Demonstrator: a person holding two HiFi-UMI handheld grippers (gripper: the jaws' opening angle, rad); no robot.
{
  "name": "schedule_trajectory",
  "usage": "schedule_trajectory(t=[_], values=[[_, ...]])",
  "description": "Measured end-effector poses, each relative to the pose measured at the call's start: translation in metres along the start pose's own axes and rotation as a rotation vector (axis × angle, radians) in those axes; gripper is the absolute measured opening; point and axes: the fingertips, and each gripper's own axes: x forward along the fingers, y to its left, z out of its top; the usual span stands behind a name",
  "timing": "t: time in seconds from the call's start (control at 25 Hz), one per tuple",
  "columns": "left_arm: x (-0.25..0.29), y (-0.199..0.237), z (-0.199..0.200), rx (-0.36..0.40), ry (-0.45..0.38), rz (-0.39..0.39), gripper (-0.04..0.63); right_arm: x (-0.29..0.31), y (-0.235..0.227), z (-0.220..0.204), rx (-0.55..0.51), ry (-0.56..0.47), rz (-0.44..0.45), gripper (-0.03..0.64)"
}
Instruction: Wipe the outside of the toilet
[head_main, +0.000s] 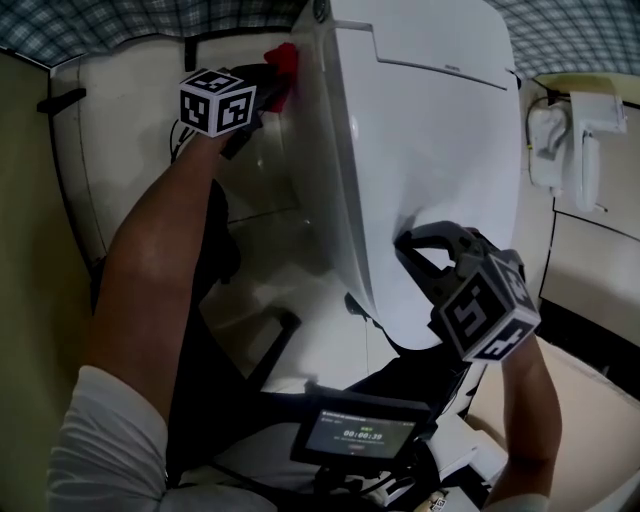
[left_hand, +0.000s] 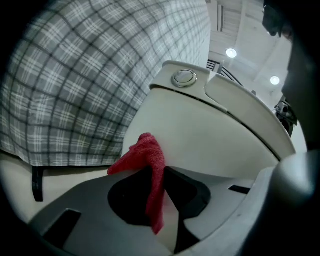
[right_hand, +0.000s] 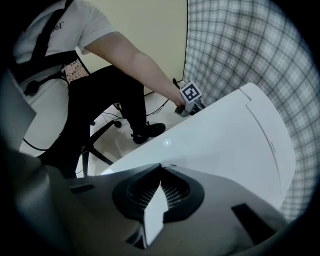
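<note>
The white toilet (head_main: 430, 160) stands with its lid down; its tank and round flush button (left_hand: 184, 77) show in the left gripper view. My left gripper (head_main: 272, 88) is shut on a red cloth (head_main: 286, 60) that it holds against the toilet's upper left side by the tank. The cloth (left_hand: 151, 165) hangs folded between the jaws of the left gripper (left_hand: 157, 172). My right gripper (head_main: 408, 242) points steeply down at the lid's near end, shut, with nothing in it. In its own view the right gripper (right_hand: 160, 169) has its tips at the lid (right_hand: 225, 145).
A plaid wall covering (head_main: 100, 25) runs behind the toilet. A white wall-mounted unit (head_main: 575, 140) hangs to the right. A small screen device (head_main: 360, 432) sits at my chest. A chair base (right_hand: 100, 135) and the person's shoe (right_hand: 150, 131) are on the floor left of the toilet.
</note>
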Motion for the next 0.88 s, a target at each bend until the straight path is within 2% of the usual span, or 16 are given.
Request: schedule_trajectory(t=[0.08,0.2,0.52,0.72,0.88], values=[[0.001,-0.006,-0.001,-0.014,-0.016,-0.001,0.069,0.001,0.001,-0.002,0.039,0.003,-0.001,0.009],[-0.001,-0.01,0.0,-0.034,-0.039,0.006,0.069,0.001,0.0,-0.002,0.043,-0.003,-0.003,0.009],[-0.011,-0.029,-0.013,-0.07,-0.039,0.005,0.069,0.001,-0.001,-0.002,0.082,-0.02,0.006,0.008],[-0.019,-0.048,-0.032,-0.079,-0.01,-0.005,0.069,0.001,-0.002,-0.001,0.088,-0.032,0.015,0.008],[-0.025,-0.071,-0.054,-0.064,0.037,-0.049,0.069,0.001,-0.003,-0.001,0.094,-0.044,0.009,0.008]])
